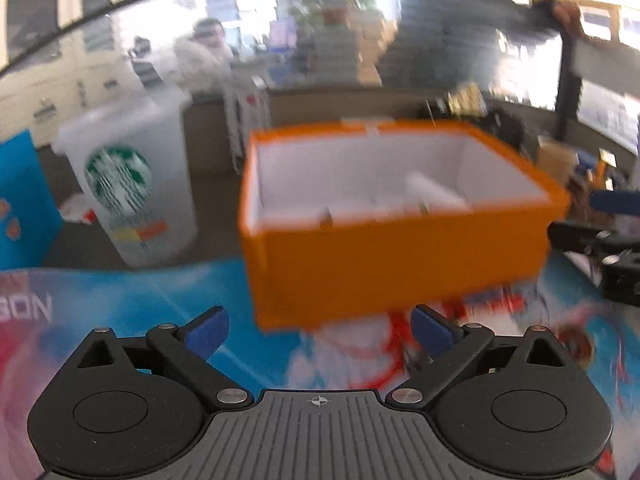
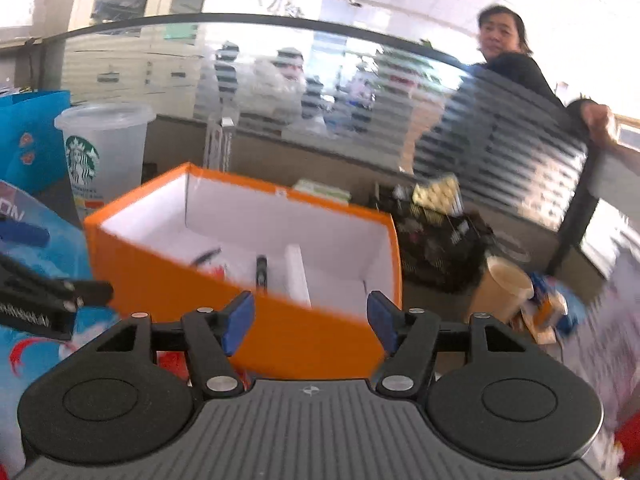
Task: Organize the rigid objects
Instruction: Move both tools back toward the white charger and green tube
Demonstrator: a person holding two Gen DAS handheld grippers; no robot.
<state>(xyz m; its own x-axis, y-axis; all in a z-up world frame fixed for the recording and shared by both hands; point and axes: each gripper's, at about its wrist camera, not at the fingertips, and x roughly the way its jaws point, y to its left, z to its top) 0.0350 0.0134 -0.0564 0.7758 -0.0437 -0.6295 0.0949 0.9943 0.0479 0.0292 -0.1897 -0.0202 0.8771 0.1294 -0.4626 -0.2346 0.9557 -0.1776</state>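
An orange box [image 1: 384, 264] with a white lining and a white divider [image 1: 436, 192] sits on a blue printed mat [image 1: 132, 296]. My left gripper [image 1: 320, 330] is open and empty just in front of the box. In the right wrist view the same orange box [image 2: 280, 320] holds dark pens [image 2: 261, 270] beside the divider [image 2: 298, 276]. My right gripper [image 2: 311, 322] is open and empty, close to the box's near wall. The other gripper [image 2: 48, 300] shows at the left edge.
A Starbucks cup [image 1: 128, 188] stands left of the box, with a blue bag [image 1: 20, 200] beside it. A paper cup [image 2: 504, 288] and small packets [image 2: 552, 308] lie right of the box. A glass partition [image 2: 320, 92] runs behind, with a person [image 2: 508, 52] behind it.
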